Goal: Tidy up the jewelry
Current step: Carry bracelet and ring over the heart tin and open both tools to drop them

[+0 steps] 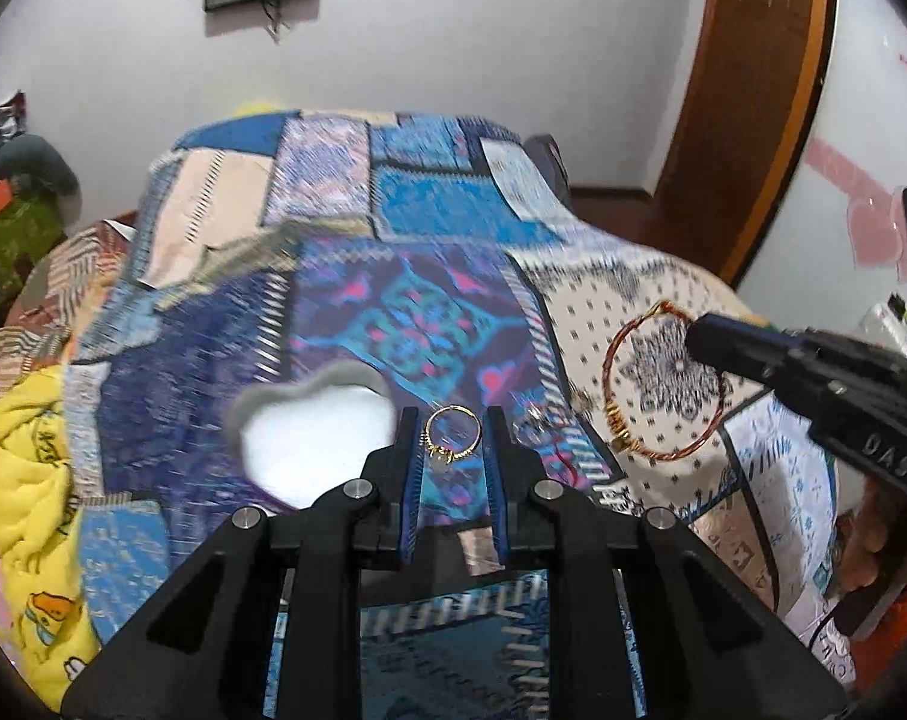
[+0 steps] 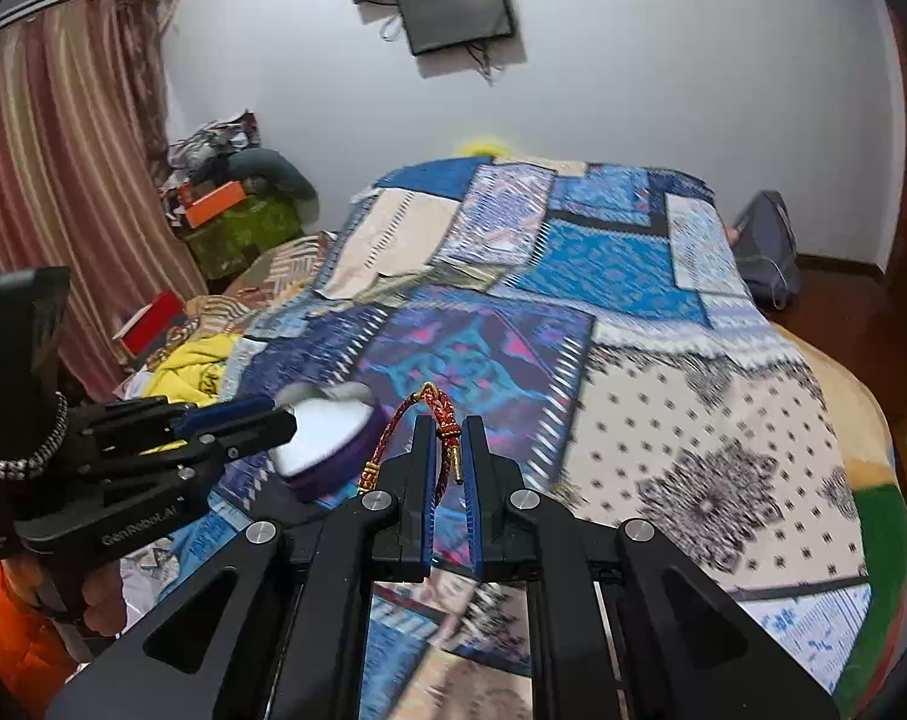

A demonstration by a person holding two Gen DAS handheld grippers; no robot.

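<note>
Black linkage arms fill the bottom of both frames. Left gripper [image 1: 451,441]: blue-padded fingers [image 1: 412,468] parted, a gold ring [image 1: 452,434] with a pale stone between the tips, at frame centre; whether the pads press it or it is lifted off the patchwork bedspread [image 1: 333,312] cannot be told. Just left of the fingertips, a heart-shaped box [image 1: 312,438] with white lining, blurred. A small clear ring [image 1: 530,429] lies just right of the fingers. Right gripper [image 2: 449,450]: jaws nearly together, clenched on a red-and-gold cord bracelet [image 2: 402,438] whose loop hangs to the left, lower centre of the right wrist view. In the left wrist view the bracelet's circle shows at centre right. A wall-mounted screen [image 2: 456,9] sits at top centre, striped curtains [image 2: 63,180] at upper left.
</note>
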